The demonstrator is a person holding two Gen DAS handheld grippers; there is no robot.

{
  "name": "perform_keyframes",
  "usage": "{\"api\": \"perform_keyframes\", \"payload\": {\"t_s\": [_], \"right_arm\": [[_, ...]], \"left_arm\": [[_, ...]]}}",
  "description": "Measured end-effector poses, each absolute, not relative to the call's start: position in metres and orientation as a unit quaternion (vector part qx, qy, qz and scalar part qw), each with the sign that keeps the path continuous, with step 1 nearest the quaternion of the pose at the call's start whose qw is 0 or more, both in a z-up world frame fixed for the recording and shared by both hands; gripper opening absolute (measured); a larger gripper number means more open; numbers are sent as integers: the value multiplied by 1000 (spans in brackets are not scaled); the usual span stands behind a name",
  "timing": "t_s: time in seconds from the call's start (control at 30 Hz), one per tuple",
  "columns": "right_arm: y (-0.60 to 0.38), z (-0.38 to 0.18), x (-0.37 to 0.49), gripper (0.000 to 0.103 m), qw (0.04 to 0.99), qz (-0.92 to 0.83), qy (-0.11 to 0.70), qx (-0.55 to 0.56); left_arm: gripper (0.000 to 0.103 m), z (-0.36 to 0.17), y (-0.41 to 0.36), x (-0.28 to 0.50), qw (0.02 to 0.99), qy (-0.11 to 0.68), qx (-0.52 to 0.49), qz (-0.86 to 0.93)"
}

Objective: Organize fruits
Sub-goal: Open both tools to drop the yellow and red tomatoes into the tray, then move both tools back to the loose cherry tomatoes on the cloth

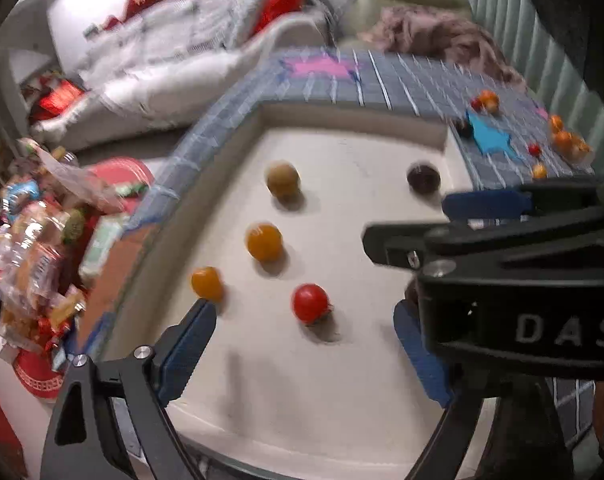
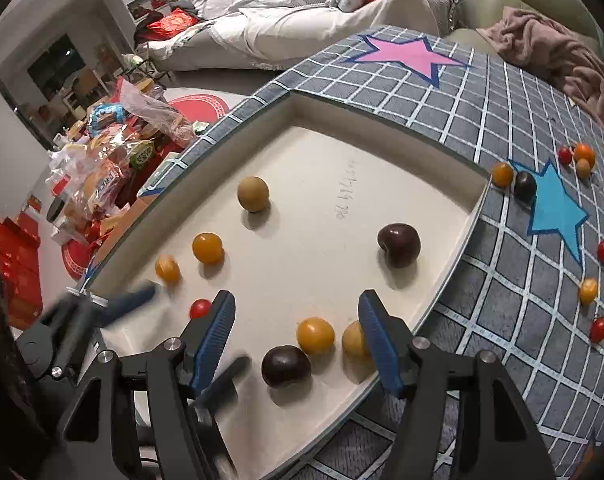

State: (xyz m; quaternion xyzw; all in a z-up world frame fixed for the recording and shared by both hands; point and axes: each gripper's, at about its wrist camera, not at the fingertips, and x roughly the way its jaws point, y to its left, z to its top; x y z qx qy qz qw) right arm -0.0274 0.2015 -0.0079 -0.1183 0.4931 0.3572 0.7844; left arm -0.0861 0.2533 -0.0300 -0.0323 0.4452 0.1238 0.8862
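A white tray (image 1: 341, 120) sits on a grey checked cloth. My left gripper (image 1: 305, 344) hangs open over the tray's near part, with a red tomato (image 1: 309, 303) just ahead between its fingertips, untouched. Beyond it lie two orange fruits (image 1: 264, 241) and a tan one (image 1: 282, 179). My right gripper (image 2: 298, 340) is open above an orange fruit (image 2: 315, 335), a dark plum (image 2: 286, 366) and a yellow fruit (image 2: 355, 338) that its right finger partly hides. No pad presses on any of them. A second dark plum (image 2: 399, 245) lies further in.
Several small loose fruits lie on the cloth around a blue star (image 2: 557, 208), right of the tray. A pink star (image 2: 405, 54) marks the far side. Snack packets (image 2: 110, 168) pile up on the floor to the left. A sofa and a blanket (image 2: 549, 52) stand behind.
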Motion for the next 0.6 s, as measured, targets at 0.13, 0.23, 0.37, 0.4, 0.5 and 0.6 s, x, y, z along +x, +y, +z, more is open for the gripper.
{"api": "perform_keyframes", "payload": {"t_s": [0.13,0.23,0.37,0.4,0.5,0.6], "right_arm": [[190,3,-28,84,795,346,486,-108],[175,13,-26,97,805,333,480,-103],[144,27,-23,103,820,320,466,-92],[134,30,-22,103,824,314,464,-89],[102,36,-14,103,834,293,460,-83],[69,35,-6,103,847,259,457,-86]], "left_arm": [[91,-26,252,-86,887,446,-26,115],[91,-19,253,-86,888,444,-33,115],[91,-2,249,-85,894,433,-43,104],[91,2,247,-84,896,430,-44,101],[91,20,236,-79,903,418,-46,85],[91,38,216,-67,907,415,-43,56]]}}
